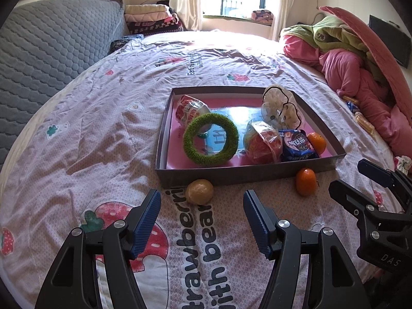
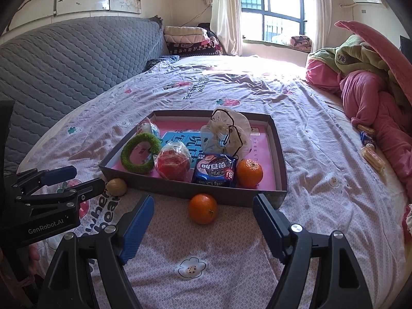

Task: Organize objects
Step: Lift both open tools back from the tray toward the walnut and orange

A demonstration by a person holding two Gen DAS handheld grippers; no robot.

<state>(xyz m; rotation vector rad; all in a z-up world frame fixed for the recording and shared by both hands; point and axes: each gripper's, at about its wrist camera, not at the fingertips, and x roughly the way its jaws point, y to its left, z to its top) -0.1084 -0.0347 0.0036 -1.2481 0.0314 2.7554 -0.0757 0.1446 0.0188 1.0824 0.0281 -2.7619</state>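
Ahead of the right gripper (image 2: 203, 225), you are facing the orange (image 2: 203, 208), which is lying on the bed just outside the box's (image 2: 180, 189) near wall, centred between the open jaws. Farther left, the left gripper (image 1: 202, 222), also open and empty, is facing the brown ball (image 1: 199, 191).

Left hand-held gripper (image 1: 202, 202) open above strawberry-print bedspread (image 1: 103, 134). Round tan fruit (image 1: 199, 191) just ahead, touching shallow grey cardboard tray (image 1: 231, 173). Small orange tangerine (image 1: 305, 181) beside tray's near wall. Fuzzy green ring (image 1: 211, 139) inside tray.
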